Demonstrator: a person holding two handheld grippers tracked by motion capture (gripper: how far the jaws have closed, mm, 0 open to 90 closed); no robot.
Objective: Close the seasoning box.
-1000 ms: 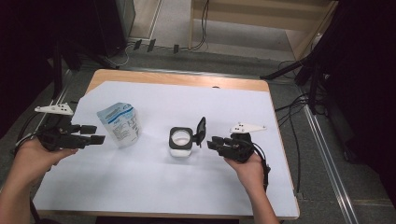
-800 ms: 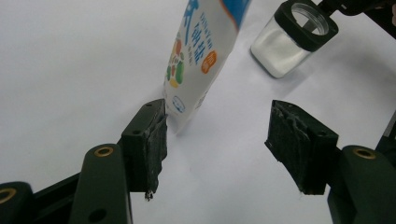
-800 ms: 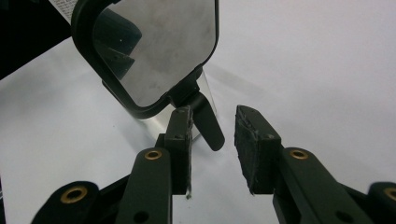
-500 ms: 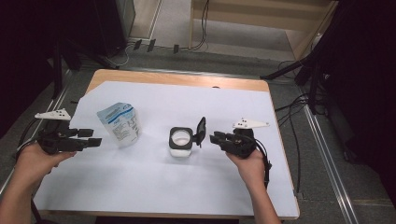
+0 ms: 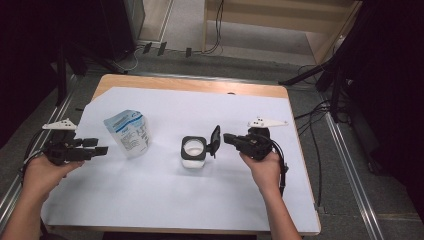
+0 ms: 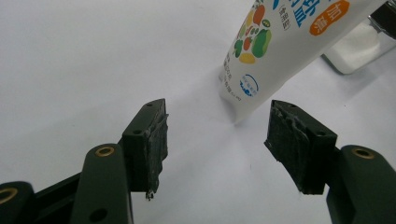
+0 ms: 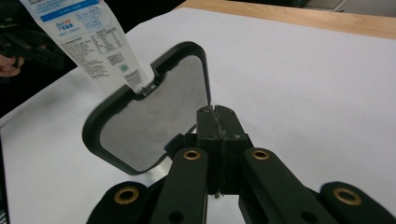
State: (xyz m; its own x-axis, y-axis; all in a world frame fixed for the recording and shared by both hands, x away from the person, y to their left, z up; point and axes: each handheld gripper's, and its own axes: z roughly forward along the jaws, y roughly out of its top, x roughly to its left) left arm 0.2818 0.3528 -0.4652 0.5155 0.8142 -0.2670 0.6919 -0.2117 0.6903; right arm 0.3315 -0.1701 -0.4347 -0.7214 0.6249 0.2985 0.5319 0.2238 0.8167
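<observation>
Standing upright on the white sheet that covers the table [image 5: 165,210], the salt pouch [image 5: 128,132] sits left of the open container [image 5: 193,152], well apart from it; the container's black lid [image 5: 215,140] is flipped up on its right side. Left gripper [image 5: 100,149] is spread wide, empty, just left of the pouch base (pouch corner shows between the jaws in the left gripper view [image 6: 261,56]). Right gripper [image 5: 228,138] is clenched on nothing, tips just beside the raised lid, contact not resolvable [image 7: 215,114]. Risk, as judged: the pouch looks light and narrow-footed, so a one-sided nudge from a jaw could tip it toward the container; a push on the lid could slide or upset the container and spill its white contents. Open room is ample in front of the container and behind it; the table's right edge lies near the right hand [image 5: 264,167].
</observation>
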